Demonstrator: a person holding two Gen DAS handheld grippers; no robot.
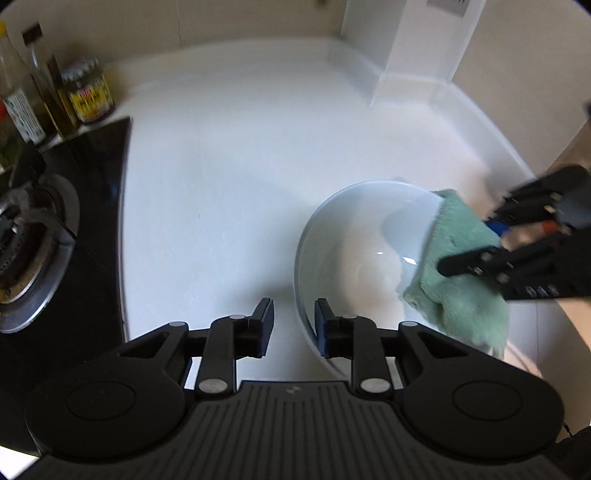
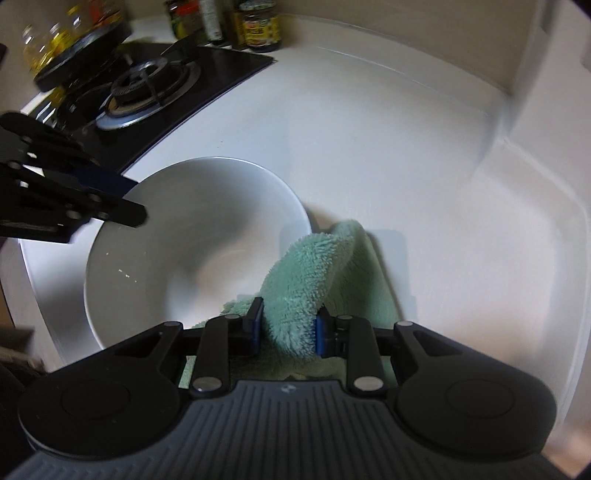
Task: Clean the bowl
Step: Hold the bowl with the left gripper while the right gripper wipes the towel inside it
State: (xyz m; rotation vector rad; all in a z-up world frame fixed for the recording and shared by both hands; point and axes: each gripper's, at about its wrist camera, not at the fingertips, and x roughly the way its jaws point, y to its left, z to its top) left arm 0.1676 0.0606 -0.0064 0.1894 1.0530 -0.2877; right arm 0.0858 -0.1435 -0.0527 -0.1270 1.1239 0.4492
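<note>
A white bowl (image 1: 351,240) (image 2: 207,221) stands on the white counter (image 1: 229,177), close to its front edge. My left gripper (image 1: 293,325) (image 2: 136,199) straddles the bowl's near-left rim, one finger inside and one outside, shut on it. A folded green fluffy cloth (image 1: 465,295) (image 2: 310,266) drapes over the bowl's right rim, partly inside and partly on the counter. My right gripper (image 2: 290,328) (image 1: 469,247) is shut on the cloth. A few small white specks (image 2: 125,273) cling to the bowl's inner wall.
A black gas hob (image 1: 37,240) (image 2: 147,88) lies left of the bowl. Jars and bottles (image 1: 88,92) (image 2: 258,26) stand behind it by the wall. A dark pan (image 2: 81,40) sits on the far burner. The backsplash corner (image 1: 406,74) rises behind.
</note>
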